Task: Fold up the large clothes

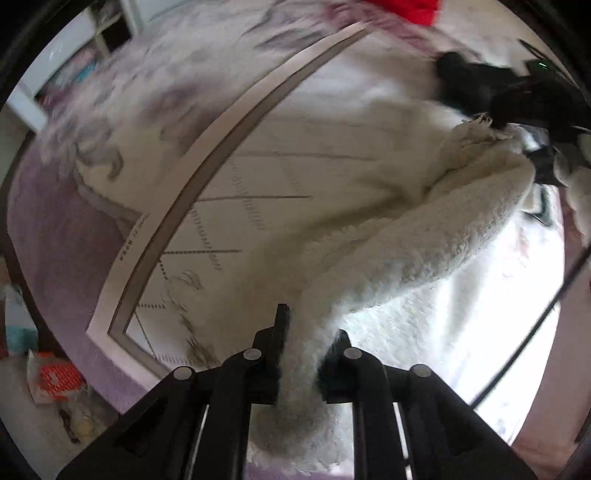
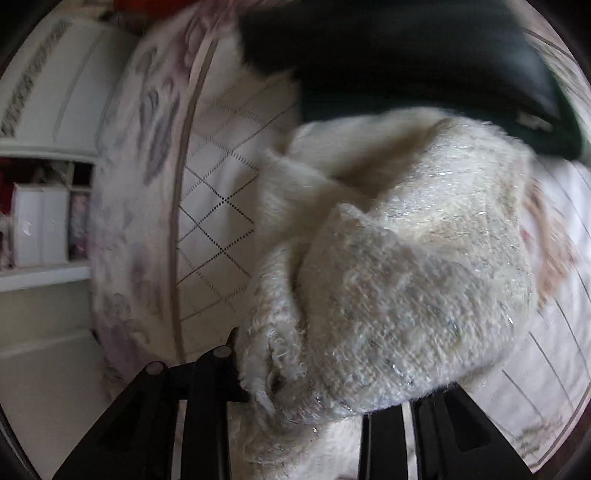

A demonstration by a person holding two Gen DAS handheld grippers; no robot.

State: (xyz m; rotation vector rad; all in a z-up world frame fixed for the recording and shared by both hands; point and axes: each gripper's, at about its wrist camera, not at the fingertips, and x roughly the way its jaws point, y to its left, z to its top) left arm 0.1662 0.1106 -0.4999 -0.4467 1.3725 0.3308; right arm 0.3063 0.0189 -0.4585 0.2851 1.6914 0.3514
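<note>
A fuzzy white knit garment (image 1: 424, 229) with glittery threads hangs stretched between my two grippers above the bed. My left gripper (image 1: 312, 325) is shut on one bunched end of it, and the cloth runs up and right from the jaws. At the upper right of the left wrist view, my right gripper (image 1: 495, 122) pinches the frayed far edge. In the right wrist view the garment (image 2: 406, 277) bulges over my right gripper (image 2: 332, 369) and hides its right finger. Only the left fingertip (image 2: 232, 339) shows, pressed against the cloth.
Below lies a white bedspread (image 1: 277, 184) with a dotted diamond pattern and a taupe border stripe (image 1: 221, 147). A red cloth (image 1: 406, 9) lies at the far edge. A dark blurred shape (image 2: 406, 55) crosses the top. White shelving (image 2: 40, 229) stands left; a packet (image 1: 55, 380) lies on the floor.
</note>
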